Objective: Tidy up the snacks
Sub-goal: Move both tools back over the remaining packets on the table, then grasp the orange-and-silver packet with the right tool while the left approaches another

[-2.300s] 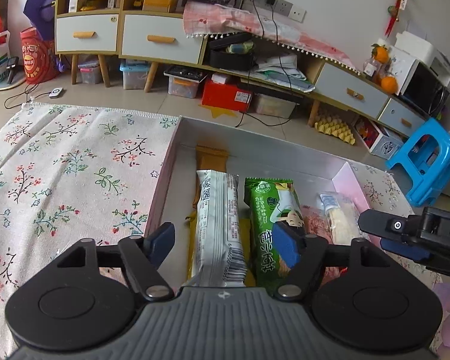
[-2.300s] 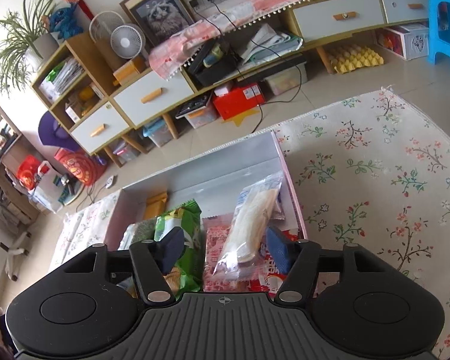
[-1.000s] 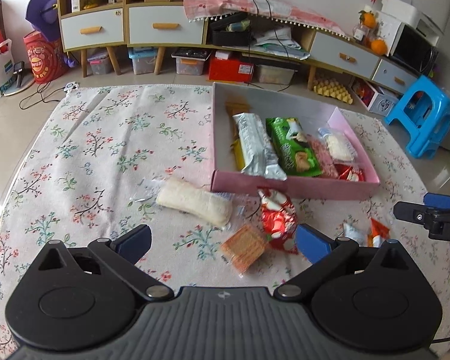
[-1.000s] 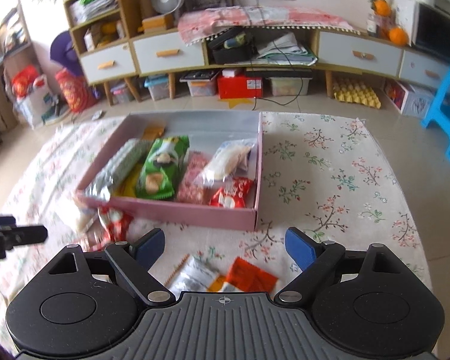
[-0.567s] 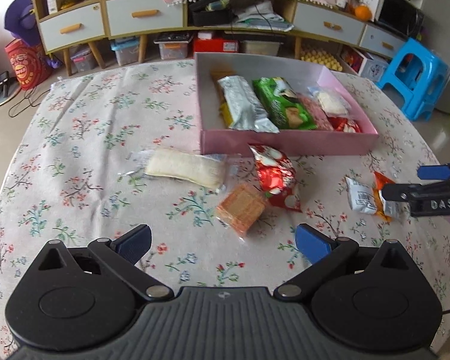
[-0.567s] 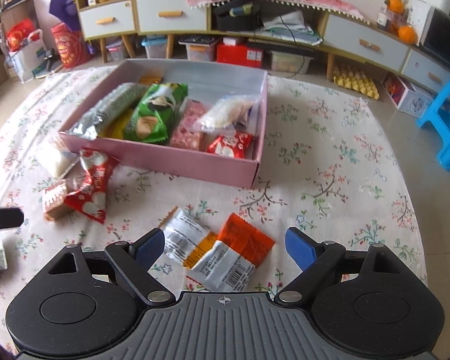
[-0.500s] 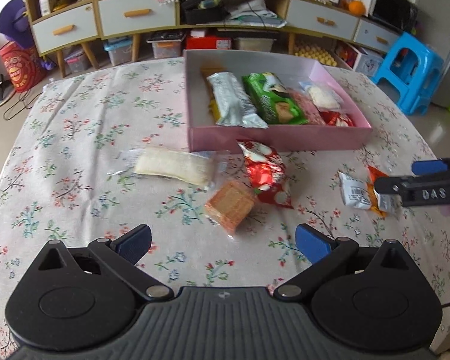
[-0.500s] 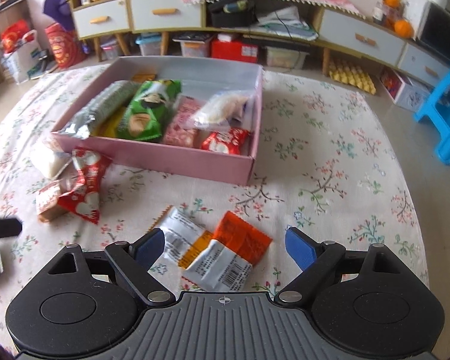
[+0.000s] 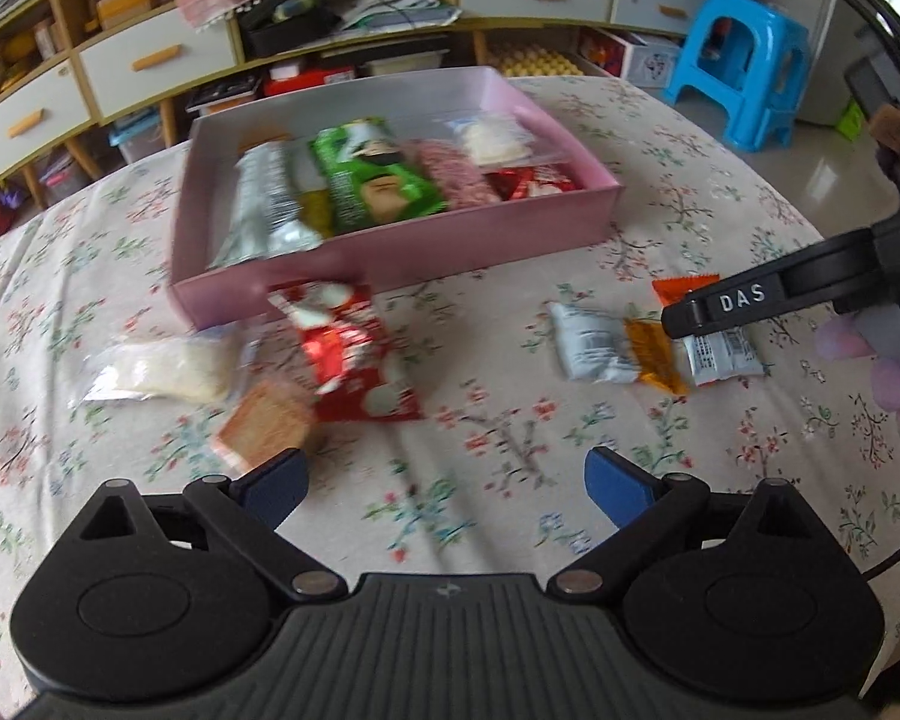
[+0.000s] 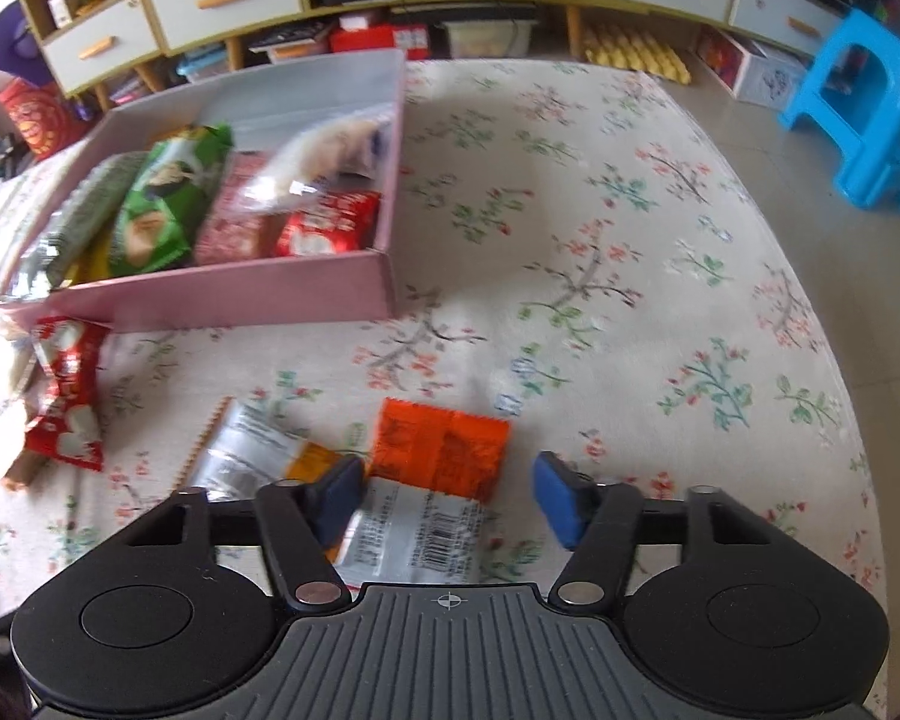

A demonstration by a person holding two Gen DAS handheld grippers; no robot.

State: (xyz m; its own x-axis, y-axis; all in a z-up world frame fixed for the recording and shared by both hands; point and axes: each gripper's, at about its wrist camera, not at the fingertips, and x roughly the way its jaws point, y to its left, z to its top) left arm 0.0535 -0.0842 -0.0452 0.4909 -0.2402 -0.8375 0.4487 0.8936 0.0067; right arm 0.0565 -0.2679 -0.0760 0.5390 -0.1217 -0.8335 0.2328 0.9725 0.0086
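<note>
— Where do we stand with the snacks?

— We see the pink box (image 9: 390, 252) on the flowered surface (image 10: 600, 276), with a silver pack, a green pack (image 9: 372, 174), a pink pack, a clear bag and a red pack lying inside it. Just in front of its near wall lie a red-and-white packet (image 9: 348, 354), a clear bag of something white (image 9: 162, 369) and an orange-brown cracker pack (image 9: 264, 426).

— And our left hand-held gripper (image 9: 444, 483)?

— Its jaws stand wide and are just beginning to close, with only bare cloth between them; the cracker pack sits just beyond the left fingertip.

— The right one?

— Our right hand-held gripper (image 10: 444, 498) is over the orange-and-white packet (image 10: 432, 480), its jaws closing. The packet lies between the blue pads (image 10: 555, 498), but we see them not yet pressing on it. A second silver-and-orange packet (image 10: 252, 450) lies just to its left, overlapping it.

— Anything else in view?

— From the left wrist camera we see the right gripper's black finger over those two packets.
</note>
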